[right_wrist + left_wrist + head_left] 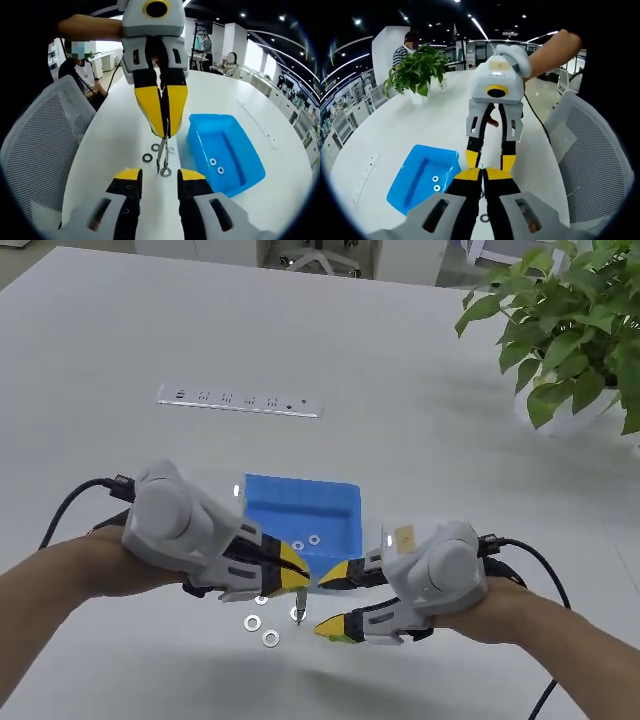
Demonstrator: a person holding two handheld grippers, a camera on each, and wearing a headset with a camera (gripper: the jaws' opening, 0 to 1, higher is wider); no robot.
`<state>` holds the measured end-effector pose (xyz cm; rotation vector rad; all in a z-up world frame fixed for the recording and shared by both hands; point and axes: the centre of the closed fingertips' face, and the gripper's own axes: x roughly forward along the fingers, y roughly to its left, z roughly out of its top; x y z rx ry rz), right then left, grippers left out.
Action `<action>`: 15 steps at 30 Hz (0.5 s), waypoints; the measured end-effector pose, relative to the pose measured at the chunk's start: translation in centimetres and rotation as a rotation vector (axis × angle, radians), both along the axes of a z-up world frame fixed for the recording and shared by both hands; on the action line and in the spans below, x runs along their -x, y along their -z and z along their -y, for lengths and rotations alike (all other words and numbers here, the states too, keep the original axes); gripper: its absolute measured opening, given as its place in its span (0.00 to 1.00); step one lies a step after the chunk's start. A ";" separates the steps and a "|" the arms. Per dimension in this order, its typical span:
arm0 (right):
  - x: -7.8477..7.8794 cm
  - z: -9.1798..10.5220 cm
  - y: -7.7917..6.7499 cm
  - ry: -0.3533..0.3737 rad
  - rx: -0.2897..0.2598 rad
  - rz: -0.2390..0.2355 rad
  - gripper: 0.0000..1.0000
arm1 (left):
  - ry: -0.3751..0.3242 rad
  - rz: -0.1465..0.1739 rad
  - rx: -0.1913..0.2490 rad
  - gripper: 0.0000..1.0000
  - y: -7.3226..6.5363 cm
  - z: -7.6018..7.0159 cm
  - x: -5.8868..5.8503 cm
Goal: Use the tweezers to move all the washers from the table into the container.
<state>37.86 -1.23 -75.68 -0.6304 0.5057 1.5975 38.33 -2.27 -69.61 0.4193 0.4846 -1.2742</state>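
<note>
Silver metal tweezers [163, 150], pinched tight in my left tongs [162, 134], point at a small round metal washer [165, 172] on the white table [115, 130] near the blue plastic box [227, 145], so I should squeeze gently and lift slowly; my right tongs [160, 174] are wide, empty.

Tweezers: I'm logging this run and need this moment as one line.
left gripper: shut on tweezers | tips: at loose washer | right gripper: open | container: two washers

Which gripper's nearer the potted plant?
Right. The right gripper sits on the potted plant side; the left gripper, holding tweezers, is beyond it.
</note>
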 end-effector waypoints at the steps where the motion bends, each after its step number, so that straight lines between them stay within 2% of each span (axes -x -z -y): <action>1: -0.1 -0.2 0.2 -0.003 0.006 0.010 0.27 | 0.001 0.000 -0.001 0.05 0.0 0.0 0.0; 7: -0.2 -1.1 1.1 -0.025 0.021 0.013 0.20 | 0.008 0.004 -0.009 0.05 -0.1 0.1 0.0; 15: -0.1 -1.6 1.5 -0.035 0.021 0.013 0.12 | 0.013 0.002 -0.010 0.05 0.0 0.2 -0.1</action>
